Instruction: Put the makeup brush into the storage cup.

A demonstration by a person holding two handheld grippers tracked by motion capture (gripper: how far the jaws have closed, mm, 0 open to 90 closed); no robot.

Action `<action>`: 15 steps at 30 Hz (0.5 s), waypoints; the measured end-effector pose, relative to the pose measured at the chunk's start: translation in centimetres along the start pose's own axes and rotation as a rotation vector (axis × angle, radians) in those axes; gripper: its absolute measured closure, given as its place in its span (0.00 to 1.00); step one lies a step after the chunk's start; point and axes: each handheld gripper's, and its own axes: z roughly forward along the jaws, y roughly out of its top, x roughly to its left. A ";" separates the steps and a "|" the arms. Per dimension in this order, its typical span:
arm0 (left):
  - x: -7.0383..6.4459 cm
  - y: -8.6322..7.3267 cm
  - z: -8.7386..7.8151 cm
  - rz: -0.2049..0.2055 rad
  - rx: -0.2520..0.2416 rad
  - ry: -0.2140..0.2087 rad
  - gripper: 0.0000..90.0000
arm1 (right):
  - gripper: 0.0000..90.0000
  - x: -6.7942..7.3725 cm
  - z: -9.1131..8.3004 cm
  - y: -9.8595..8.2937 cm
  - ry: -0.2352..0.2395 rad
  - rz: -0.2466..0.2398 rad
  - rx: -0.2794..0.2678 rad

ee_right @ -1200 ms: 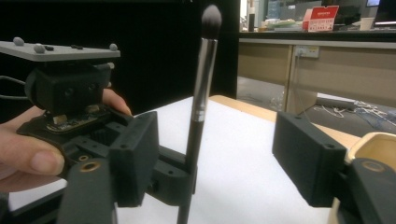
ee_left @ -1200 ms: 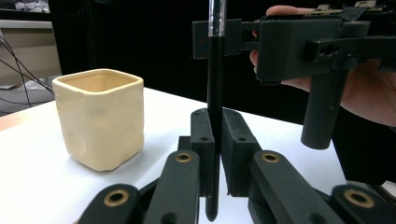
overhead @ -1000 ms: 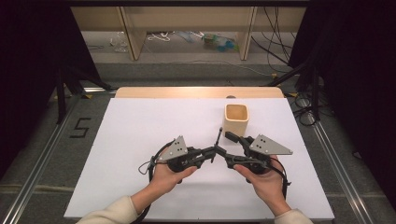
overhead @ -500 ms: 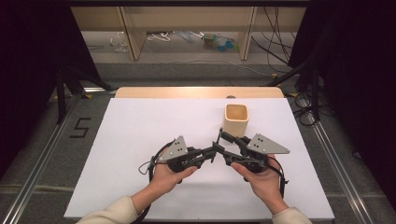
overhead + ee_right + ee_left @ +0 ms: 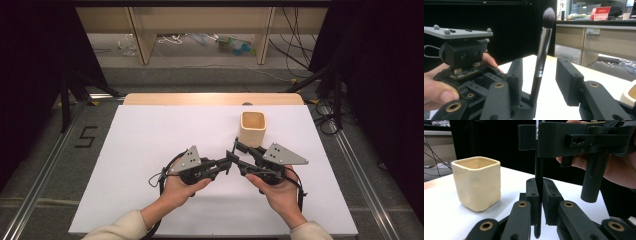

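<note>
A makeup brush (image 5: 541,55) with a black handle, silver ferrule and dark bristles stands upright, bristles up. My left gripper (image 5: 539,192) is shut on the lower handle of the brush (image 5: 539,170). My right gripper (image 5: 541,72) is open, one jaw on each side of the brush and neither touching it. In the high view both grippers meet at the table's middle front: left gripper (image 5: 229,163), right gripper (image 5: 239,154), with the brush (image 5: 235,146) between them. A cream square cup (image 5: 253,128) stands just behind them, also seen as the cup (image 5: 477,182).
A white sheet (image 5: 165,130) covers the table, with a wooden strip (image 5: 210,99) along its far edge. Metal rails run down both sides on the floor. Shelving and cables lie beyond the table. The cup's rim (image 5: 630,95) shows at the lower right in the right gripper view.
The right hand and its gripper have shifted slightly left toward the brush. The left gripper keeps its hold and has barely moved.
</note>
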 end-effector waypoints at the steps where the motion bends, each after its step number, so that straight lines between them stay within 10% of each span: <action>1: 0.0 0.0 0.0 0.001 0.000 0.001 0.93 | 0.68 0.0 0.0 0.0 0.008 -0.004 0.008; 15: 0.1 0.0 0.0 -0.001 -0.001 0.002 0.93 | 0.77 0.1 0.2 0.0 0.019 -0.009 -0.003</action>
